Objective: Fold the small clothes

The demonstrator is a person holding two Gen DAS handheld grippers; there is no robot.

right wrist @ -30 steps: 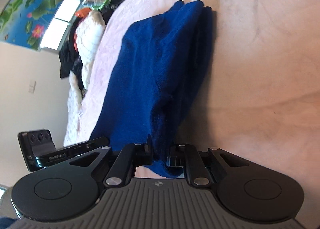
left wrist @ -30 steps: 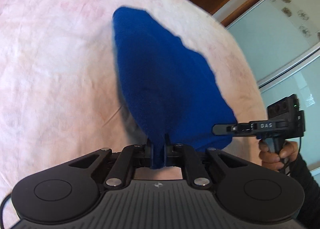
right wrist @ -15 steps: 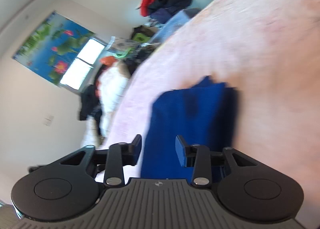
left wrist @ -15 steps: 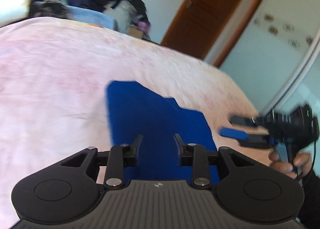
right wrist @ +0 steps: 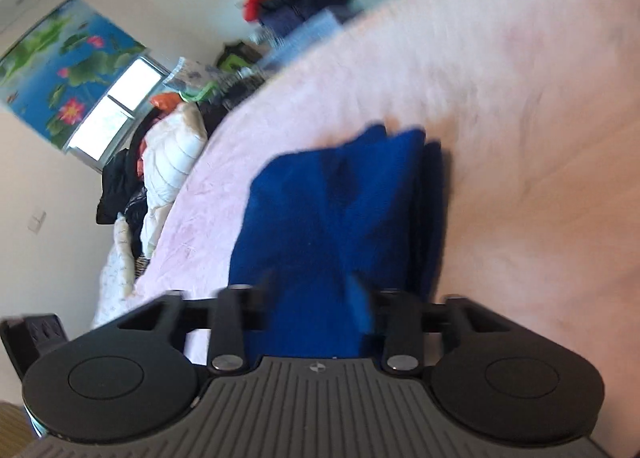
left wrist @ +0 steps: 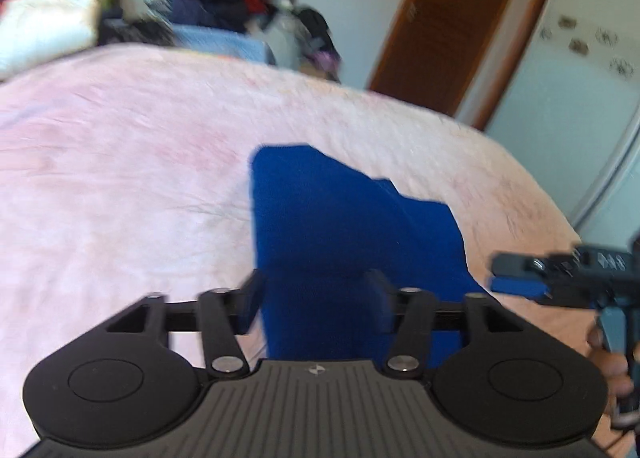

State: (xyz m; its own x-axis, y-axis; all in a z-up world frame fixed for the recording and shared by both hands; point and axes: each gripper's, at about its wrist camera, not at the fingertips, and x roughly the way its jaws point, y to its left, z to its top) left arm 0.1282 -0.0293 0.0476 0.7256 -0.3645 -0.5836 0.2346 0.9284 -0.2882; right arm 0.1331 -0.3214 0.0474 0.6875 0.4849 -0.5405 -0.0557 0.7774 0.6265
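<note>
The blue garment [left wrist: 344, 226] lies folded on the pink bedspread [left wrist: 120, 178], its layered edges stacked along one side [right wrist: 424, 210]. The left gripper [left wrist: 316, 298] sits over its near end with jaws spread wide, gripping nothing. The right gripper [right wrist: 316, 298] does likewise — jaws parted, apparently empty, though motion blur limits certainty. Beyond the bed: a clothes pile [left wrist: 224, 6], a wooden door [left wrist: 452, 18], a lotus poster [right wrist: 60, 74].
</note>
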